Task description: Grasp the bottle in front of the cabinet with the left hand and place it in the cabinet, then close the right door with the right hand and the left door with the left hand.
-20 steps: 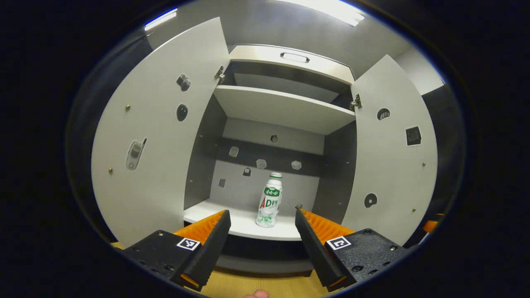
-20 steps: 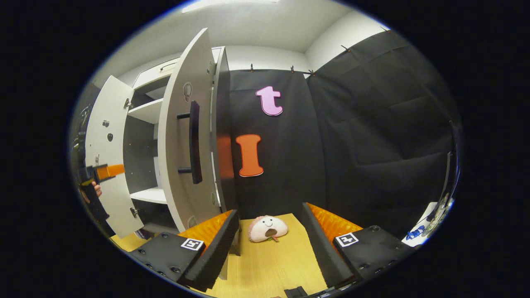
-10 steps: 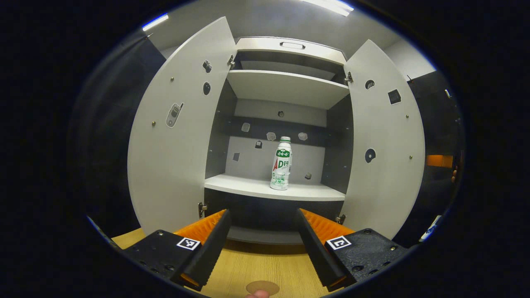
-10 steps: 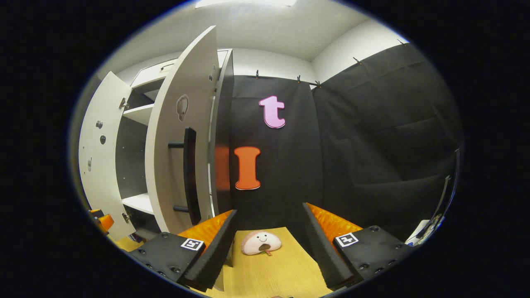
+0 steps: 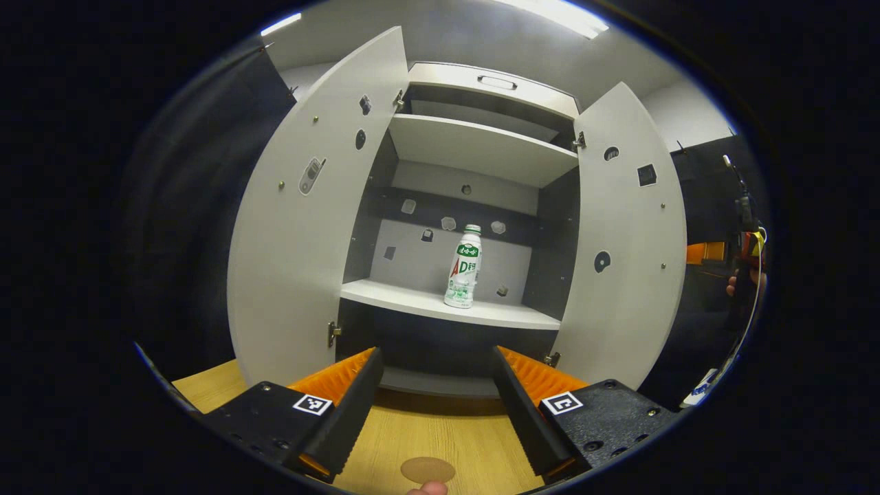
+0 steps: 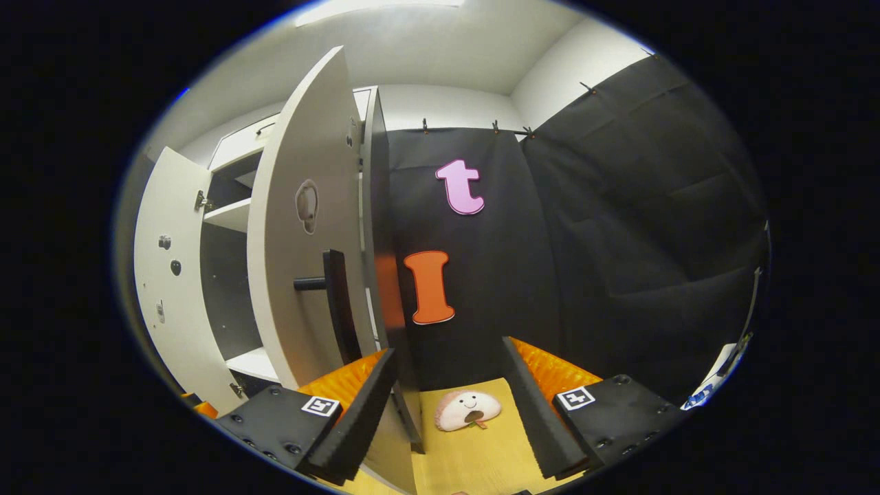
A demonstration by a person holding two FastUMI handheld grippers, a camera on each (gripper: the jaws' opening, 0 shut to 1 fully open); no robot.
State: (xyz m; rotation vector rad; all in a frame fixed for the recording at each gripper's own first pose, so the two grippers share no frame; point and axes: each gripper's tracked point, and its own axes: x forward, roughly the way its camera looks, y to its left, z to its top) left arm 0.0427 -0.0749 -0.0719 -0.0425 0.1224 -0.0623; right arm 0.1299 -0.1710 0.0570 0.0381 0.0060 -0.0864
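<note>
Nearest you in the left gripper view, your left gripper (image 5: pixel 435 405) stands with its jaws spread wide and nothing between them, hanging over the yellow wood-grain table (image 5: pixel 447 440) in front of the cabinet (image 5: pixel 481 89). A small round tan disc (image 5: pixel 427 470) lies on the table just ahead of the fingers.

In the right gripper view, your right gripper (image 6: pixel 447 405) is likewise released and empty, jaws well apart, over the same table. A small plush toy with a face (image 6: pixel 467 411) lies on the table between and beyond its fingers. Just to the left of the gripper stands the right door (image 6: pixel 295 247), fully open and seen nearly edge-on, with its black bar handle (image 6: pixel 335 306) on the outer face, near your left finger but not touching it.

Farther off, the bottle (image 5: pixel 463 267) stands upright on the lower shelf (image 5: pixel 447 309) inside the cabinet, towards the middle, clear of both doors. The left door (image 5: pixel 309 220) is also wide open.

Judgement: the placing step looks done, and closing the right door is the step in hand. The next move calls for bringing your right gripper against the outer face or handle of that door and swinging it leftward until shut. The bottle appears set back enough to clear it. The left door follows, with your left gripper.
</note>
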